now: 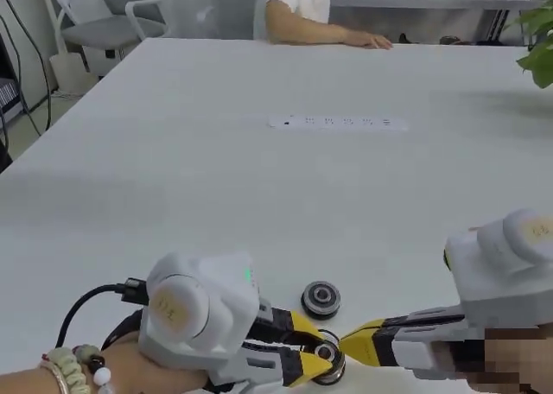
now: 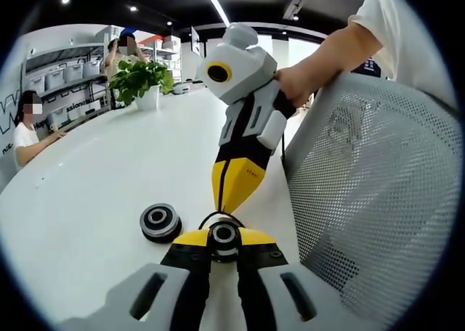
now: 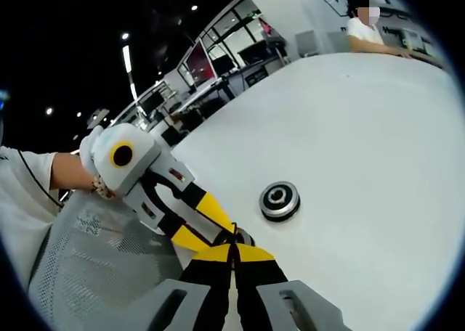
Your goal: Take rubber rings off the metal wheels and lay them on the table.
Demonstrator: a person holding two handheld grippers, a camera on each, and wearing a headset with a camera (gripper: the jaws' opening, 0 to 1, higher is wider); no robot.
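At the bottom centre of the head view, the left gripper [image 2: 224, 250] clamped a wheel [image 1: 328, 353] steady over the table [image 1: 259, 178] so the right gripper [image 3: 234, 247], pinched shut on its rubber ring [image 2: 208, 218], could peel it, a second wheel [image 1: 320, 298] lying just beside.

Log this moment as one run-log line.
left gripper: shut on wheel | right gripper: shut on rubber ring at its rim | second wheel: flat on table, apart | step: ring not yet off

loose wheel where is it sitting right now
Head view: the loose wheel lies on the white table near the bottom centre, just beyond the second wheel clamped in the left tool.
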